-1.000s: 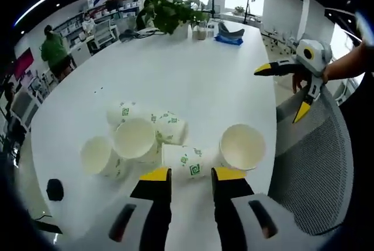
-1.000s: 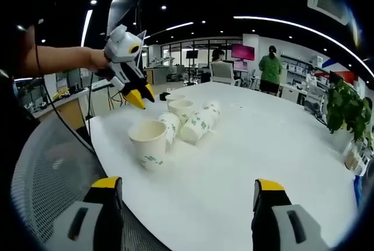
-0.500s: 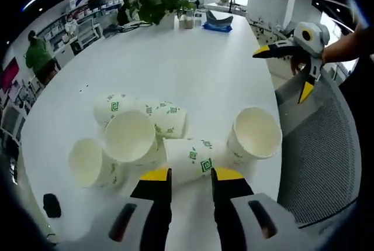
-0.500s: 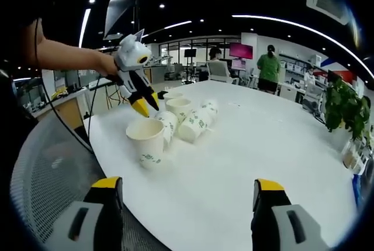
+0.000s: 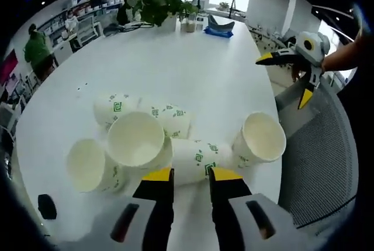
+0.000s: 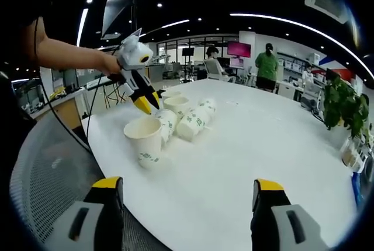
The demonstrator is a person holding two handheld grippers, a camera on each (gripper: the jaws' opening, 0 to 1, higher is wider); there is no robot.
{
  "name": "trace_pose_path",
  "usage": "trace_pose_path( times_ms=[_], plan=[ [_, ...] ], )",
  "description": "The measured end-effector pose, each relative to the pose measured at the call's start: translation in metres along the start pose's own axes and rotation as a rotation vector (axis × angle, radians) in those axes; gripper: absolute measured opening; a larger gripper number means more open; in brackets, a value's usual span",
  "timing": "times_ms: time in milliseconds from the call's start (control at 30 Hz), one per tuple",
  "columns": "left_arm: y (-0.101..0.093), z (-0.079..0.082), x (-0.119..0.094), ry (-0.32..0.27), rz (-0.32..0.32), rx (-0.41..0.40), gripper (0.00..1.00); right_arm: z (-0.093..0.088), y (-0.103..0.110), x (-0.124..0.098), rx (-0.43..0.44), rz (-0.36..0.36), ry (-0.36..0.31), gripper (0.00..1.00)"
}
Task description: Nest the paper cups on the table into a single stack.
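The left gripper (image 5: 187, 174), jaws narrow, sits just before a lying cup (image 5: 201, 157) among five paper cups; the right gripper (image 6: 188, 188) gapes wide, empty.

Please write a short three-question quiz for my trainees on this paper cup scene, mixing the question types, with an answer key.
1. True or false: the right claw is shut on a cup.
2. The white paper cup with green print just ahead of the left claw is: A) lying on its side; B) standing upright; C) nested inside another cup.
3. Fill in: the left gripper view shows ___ paper cups on the white oval table.
Key: 1 false, its jaws stand wide apart with nothing between them; 2 A; 3 six.
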State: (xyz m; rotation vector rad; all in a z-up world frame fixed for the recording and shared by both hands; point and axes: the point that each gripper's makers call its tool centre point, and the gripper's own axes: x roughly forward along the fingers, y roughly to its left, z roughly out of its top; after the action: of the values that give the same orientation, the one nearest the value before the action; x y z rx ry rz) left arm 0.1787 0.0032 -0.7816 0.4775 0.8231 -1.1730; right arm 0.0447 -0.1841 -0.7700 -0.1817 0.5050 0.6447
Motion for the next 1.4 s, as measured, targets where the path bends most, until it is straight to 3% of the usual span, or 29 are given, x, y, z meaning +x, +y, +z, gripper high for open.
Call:
trace_pose_path(
  times_ms=[533, 1033, 1300, 1400],
  plan=[
    [0.011, -0.004, 0.007, 0.015, -0.008, -0.012, 0.21, -0.002, -0.001, 0.001, 0.003, 0.002, 0.018, 0.92],
    [0.002, -0.006, 0.018, 0.012, -0.134, -0.021, 0.23, -0.005, -0.004, 0.001, 0.002, -0.016, 0.039, 0.9],
    [-0.005, -0.012, 0.026, 0.029, -0.208, 0.007, 0.16, -0.01, -0.005, 0.002, 0.003, -0.018, 0.062, 0.9],
    [-0.009, -0.016, 0.025, 0.022, -0.263, 0.004, 0.11, -0.011, -0.006, 0.002, 0.007, -0.02, 0.065, 0.9]
  ],
)
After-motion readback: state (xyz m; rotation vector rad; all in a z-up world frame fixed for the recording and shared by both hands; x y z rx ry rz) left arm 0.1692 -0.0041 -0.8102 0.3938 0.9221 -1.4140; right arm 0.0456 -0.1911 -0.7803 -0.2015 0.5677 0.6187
